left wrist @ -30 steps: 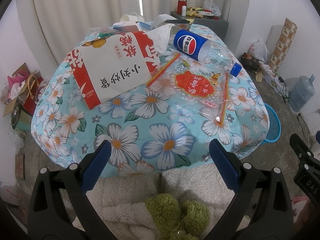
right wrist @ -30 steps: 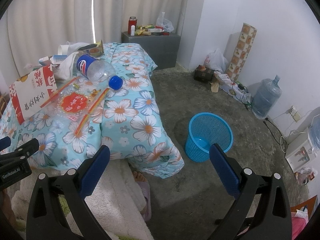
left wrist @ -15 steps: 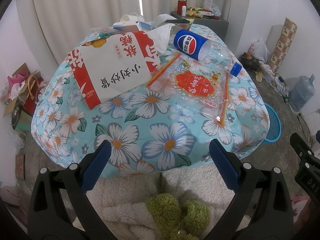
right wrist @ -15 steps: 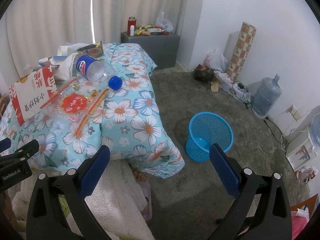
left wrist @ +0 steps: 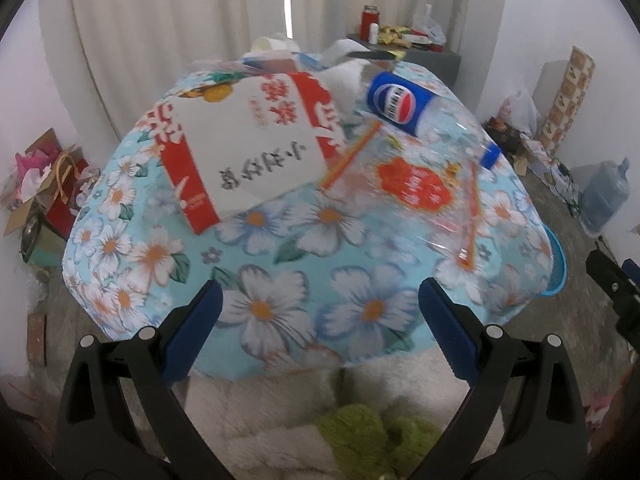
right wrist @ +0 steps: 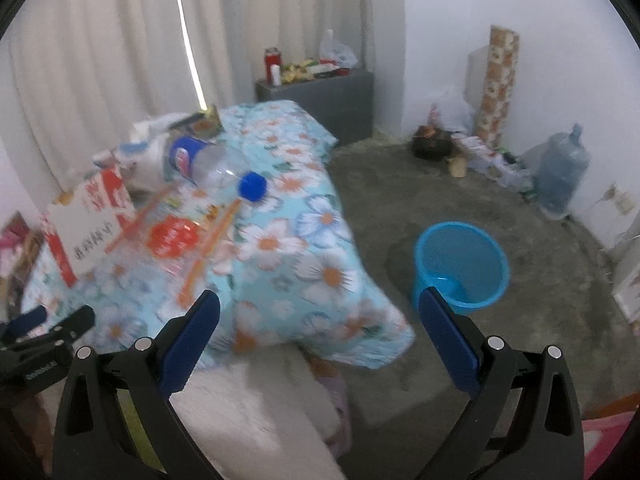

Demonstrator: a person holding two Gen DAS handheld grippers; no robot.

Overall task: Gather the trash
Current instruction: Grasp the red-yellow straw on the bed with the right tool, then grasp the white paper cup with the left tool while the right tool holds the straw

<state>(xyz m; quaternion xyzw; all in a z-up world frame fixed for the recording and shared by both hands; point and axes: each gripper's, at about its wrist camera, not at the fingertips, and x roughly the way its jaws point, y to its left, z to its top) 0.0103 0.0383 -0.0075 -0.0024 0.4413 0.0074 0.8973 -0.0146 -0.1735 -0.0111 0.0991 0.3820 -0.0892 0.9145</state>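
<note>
A table under a floral blue cloth (left wrist: 304,300) holds trash: a red and white paper bag (left wrist: 248,148), a clear plastic bag with a red label (left wrist: 416,188) and an empty Pepsi bottle (left wrist: 404,104) with a blue cap. The same items show in the right wrist view: paper bag (right wrist: 88,224), plastic bag (right wrist: 176,236), bottle (right wrist: 212,164). A blue waste basket (right wrist: 460,264) stands on the floor right of the table. My left gripper (left wrist: 318,316) is open and empty before the table's near edge. My right gripper (right wrist: 318,316) is open and empty, further right.
More clutter lies at the table's far end (left wrist: 280,52). A white fluffy seat with a green plush thing (left wrist: 372,436) is just below the grippers. A grey cabinet (right wrist: 320,104), a water jug (right wrist: 560,176) and bags stand along the walls.
Both grippers have moved; both views are now blurred. The right view has swung left and up, so the table and basket sit further right. Both grippers stay open.
</note>
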